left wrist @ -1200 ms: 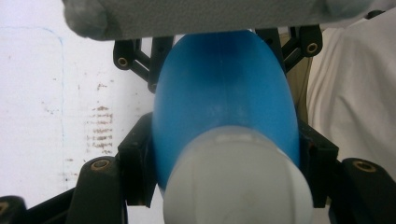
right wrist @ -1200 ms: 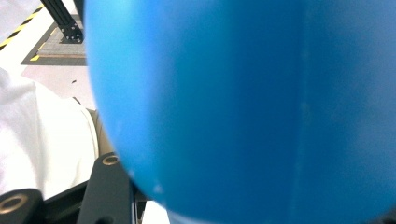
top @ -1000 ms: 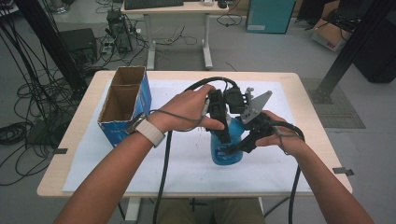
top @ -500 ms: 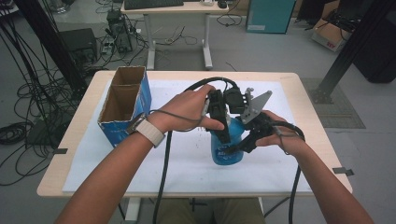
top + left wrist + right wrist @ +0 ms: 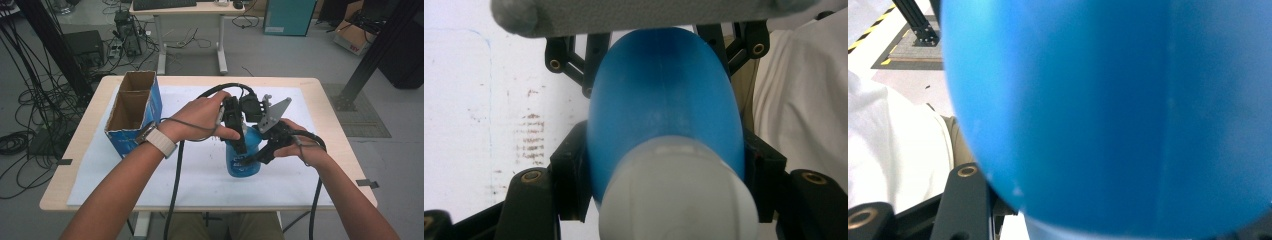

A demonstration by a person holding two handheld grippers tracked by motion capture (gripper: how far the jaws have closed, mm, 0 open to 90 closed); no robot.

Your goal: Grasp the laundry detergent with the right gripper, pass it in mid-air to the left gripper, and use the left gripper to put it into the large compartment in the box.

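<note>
Two tongs grip one blue bottle (image 5: 243,159), which stands upright on the white sheet (image 5: 200,175) covering the table (image 5: 330,115), well to the right of the open blue carton (image 5: 134,110) and nearer the person's edge. Left tongs (image 5: 239,142): come at the bottle from above, jaws pinching its upper part; the left gripper view looks along the white cap (image 5: 679,192) and blue body (image 5: 664,95) with a black jaw pressed to each flank. Right tongs (image 5: 257,156): come in from the bottle's right, low on the body, jaws closed against the blue wall; the right gripper view has that wall (image 5: 1108,110) hard up against the lens, one jaw showing at the lower left. The carton's two compartments look empty, as far as the high view tells.

Step in hand (judged): a two-handed hold, one tool steadying the body while the other takes the cap end. This could be prep for uncapping, or for a lift toward the carton; the frames don't settle which.

Next move calls for: if uncapping, right tongs must hold firm against twist while the left turns about the bottle's axis w/o tilting it. If lifting, both hands rise together, bottle kept upright, then travel left to a carton compartment. Risk: a smooth, rounded wall may slip in the jaws.
</note>
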